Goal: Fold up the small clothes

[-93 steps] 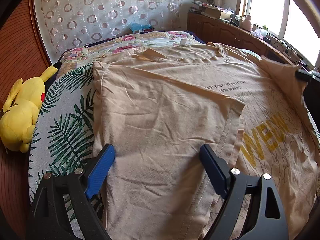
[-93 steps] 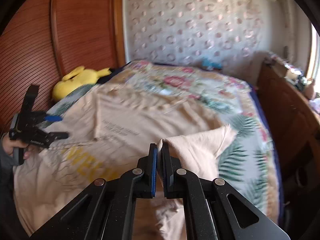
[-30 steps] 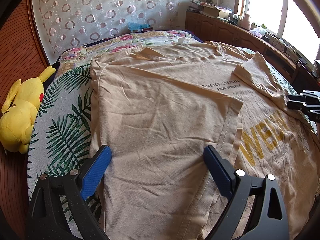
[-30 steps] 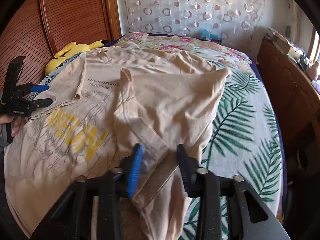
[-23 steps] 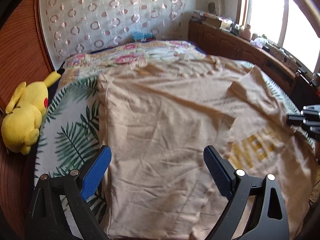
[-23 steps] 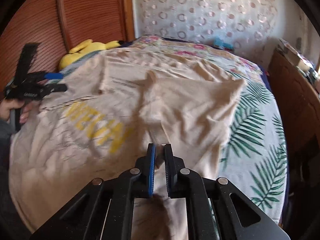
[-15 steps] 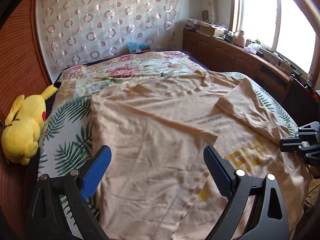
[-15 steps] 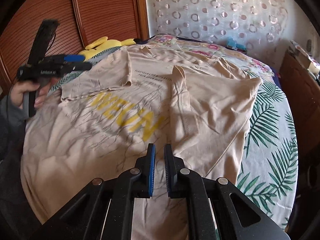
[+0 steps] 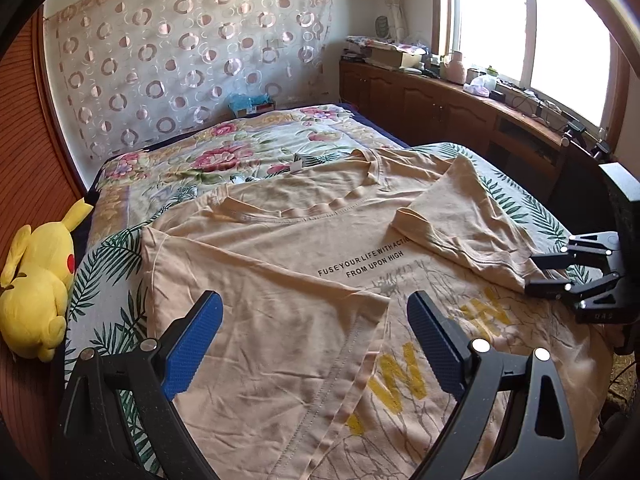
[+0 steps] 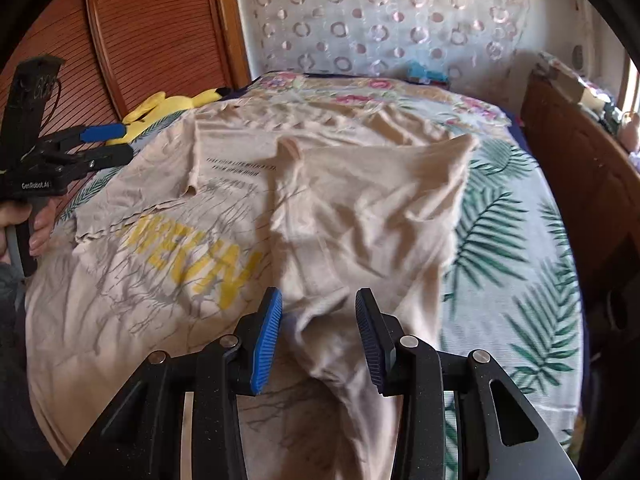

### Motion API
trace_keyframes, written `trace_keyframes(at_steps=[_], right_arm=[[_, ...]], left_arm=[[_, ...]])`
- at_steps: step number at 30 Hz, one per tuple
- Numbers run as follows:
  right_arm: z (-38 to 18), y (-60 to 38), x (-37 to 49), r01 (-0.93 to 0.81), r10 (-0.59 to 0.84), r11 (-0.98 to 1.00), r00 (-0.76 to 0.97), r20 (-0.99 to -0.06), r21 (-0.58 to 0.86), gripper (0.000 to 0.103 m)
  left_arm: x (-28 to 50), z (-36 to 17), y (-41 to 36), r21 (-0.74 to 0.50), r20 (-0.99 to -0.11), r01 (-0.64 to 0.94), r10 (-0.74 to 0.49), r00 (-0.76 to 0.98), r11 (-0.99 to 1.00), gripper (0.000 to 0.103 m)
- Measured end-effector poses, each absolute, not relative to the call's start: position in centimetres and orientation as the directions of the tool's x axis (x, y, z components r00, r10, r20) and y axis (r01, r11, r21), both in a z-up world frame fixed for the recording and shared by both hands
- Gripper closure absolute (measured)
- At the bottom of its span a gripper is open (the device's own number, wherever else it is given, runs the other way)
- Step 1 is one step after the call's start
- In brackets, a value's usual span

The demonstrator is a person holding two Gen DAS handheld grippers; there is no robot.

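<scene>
The beige cotton T-shirt with yellow lettering [image 9: 304, 264] lies flat on the palm-print bed [image 10: 512, 240], both sides folded inward. The right claw [image 10: 319, 334], just opening, straddles its folded flap unpinched; the left claw [image 9: 314, 340] hovers spread, empty

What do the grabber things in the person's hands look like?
Each gripper is a black plastic frame with cut-out holes and silver screws. The left gripper and the right gripper both have jaws lined with ridged blue pads. The left one's side carries small white lettering, "GenRobot.AI". A dark grey sleeve shows at the wrist.
</scene>
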State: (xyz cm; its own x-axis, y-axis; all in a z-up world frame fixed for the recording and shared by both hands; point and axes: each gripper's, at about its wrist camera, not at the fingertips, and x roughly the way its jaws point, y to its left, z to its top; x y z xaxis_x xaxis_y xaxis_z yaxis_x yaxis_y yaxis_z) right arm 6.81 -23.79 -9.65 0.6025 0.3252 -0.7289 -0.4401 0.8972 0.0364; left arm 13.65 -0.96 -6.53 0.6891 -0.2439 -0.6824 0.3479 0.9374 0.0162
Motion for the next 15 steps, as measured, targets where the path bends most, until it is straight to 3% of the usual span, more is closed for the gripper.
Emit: trace_keyframes(at_steps=[2, 3, 10, 14, 15], right_arm=[[-9.9, -23.0, 6.7, -0.467, 0.331, 0.884, 0.597, -0.731, 0.019, 0.090], [-9.9, -22.6, 6.5, -0.482, 0.330, 0.876, 0.600, -0.729, 0.001, 0.091], [-10.1, -22.2, 5.5, -0.540, 0.401, 0.841, 0.590, -0.701, 0.027, 0.090], [-10.6, -22.6, 5.4, -0.546, 0.429, 0.834, 0.557, -0.711, 0.075, 0.073], [-10.7, -22.6, 5.2, -0.552, 0.432, 0.831, 0.553, -0.713, 0.075, 0.073]], left_arm=[[13.7, -6.5, -1.0, 0.022, -0.685, 0.347, -0.239, 0.688, 0.937, 0.009], [13.8, -6.5, -1.0, 0.023, -0.686, 0.346, -0.237, 0.688, 0.938, 0.009], [15.0, -6.4, -1.6, 0.017, -0.690, 0.346, -0.240, 0.683, 0.938, 0.009], [16.4, -6.4, -2.8, 0.026, -0.703, 0.366, -0.244, 0.668, 0.930, 0.009], [16.9, -6.3, -3.3, 0.020, -0.705, 0.370, -0.249, 0.664, 0.929, 0.009]])
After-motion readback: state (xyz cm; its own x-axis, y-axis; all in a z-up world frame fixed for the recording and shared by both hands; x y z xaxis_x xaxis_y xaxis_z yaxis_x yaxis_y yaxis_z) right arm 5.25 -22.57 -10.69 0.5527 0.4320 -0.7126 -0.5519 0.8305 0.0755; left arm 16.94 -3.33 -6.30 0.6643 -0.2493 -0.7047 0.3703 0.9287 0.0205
